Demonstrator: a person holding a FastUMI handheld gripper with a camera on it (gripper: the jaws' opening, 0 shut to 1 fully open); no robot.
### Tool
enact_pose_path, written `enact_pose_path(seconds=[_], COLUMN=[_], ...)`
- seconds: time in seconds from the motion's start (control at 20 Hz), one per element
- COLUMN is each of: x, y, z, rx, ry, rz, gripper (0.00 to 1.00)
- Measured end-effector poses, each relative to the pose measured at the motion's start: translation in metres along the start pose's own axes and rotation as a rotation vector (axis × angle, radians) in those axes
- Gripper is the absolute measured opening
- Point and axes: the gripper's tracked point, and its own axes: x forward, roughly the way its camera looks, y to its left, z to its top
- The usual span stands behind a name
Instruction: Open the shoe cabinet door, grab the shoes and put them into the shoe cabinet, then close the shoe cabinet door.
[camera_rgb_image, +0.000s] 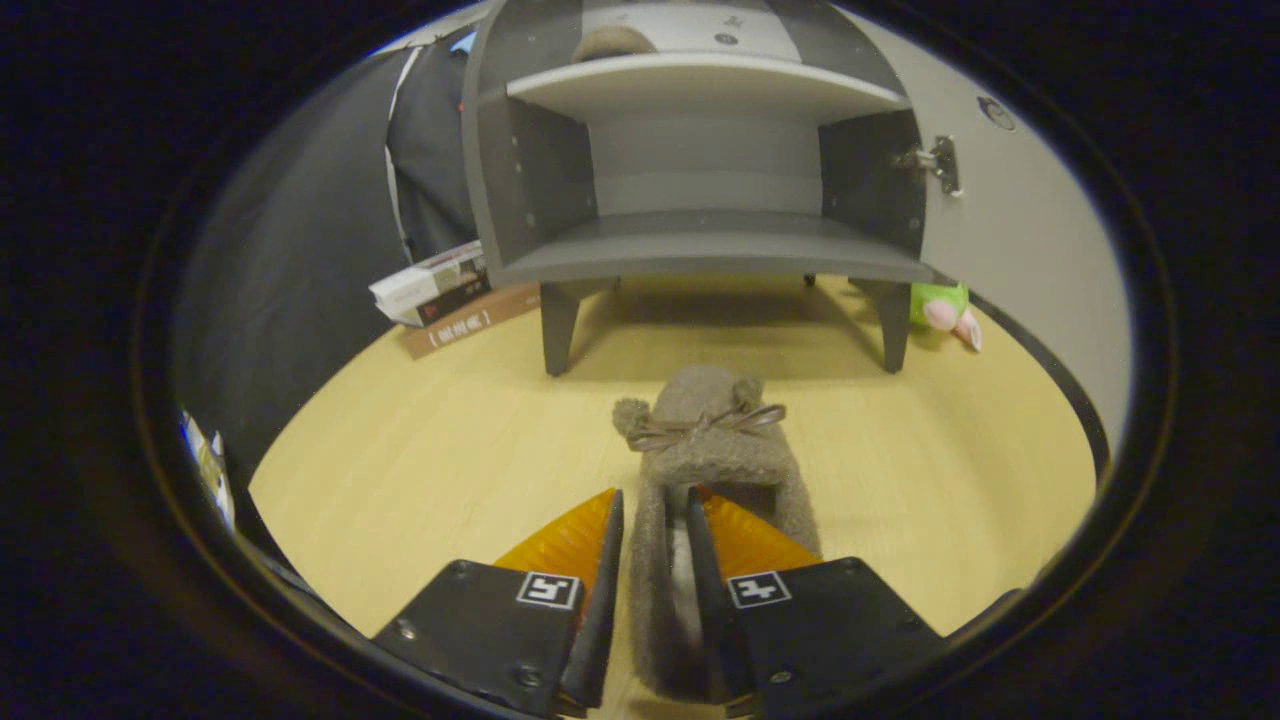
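Gripper view: jaws clamp the slipper (705, 450) wall; open shoe cabinet (700, 160) holds another slipper (612, 42) on top shelf.

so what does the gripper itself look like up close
The gripper has two flat, thin jaws that taper forward, each backed by a ribbed wedge panel. They mount on black angular blocks with visible screws, and each block carries a small square black-and-white marker.
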Motion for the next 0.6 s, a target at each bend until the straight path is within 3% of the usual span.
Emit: enact_pose_path(seconds=[0.15, 0.45, 0.6], x=[0.0, -0.032, -0.062], y=[0.004, -0.01, -0.007], z=[0.002, 0.018, 0.024], rx=[0.091, 0.041, 0.054], ry=[-0.005, -0.069, -0.083], rz=[0.031, -0.002, 0.035], gripper=[0.12, 0.1, 0.1])
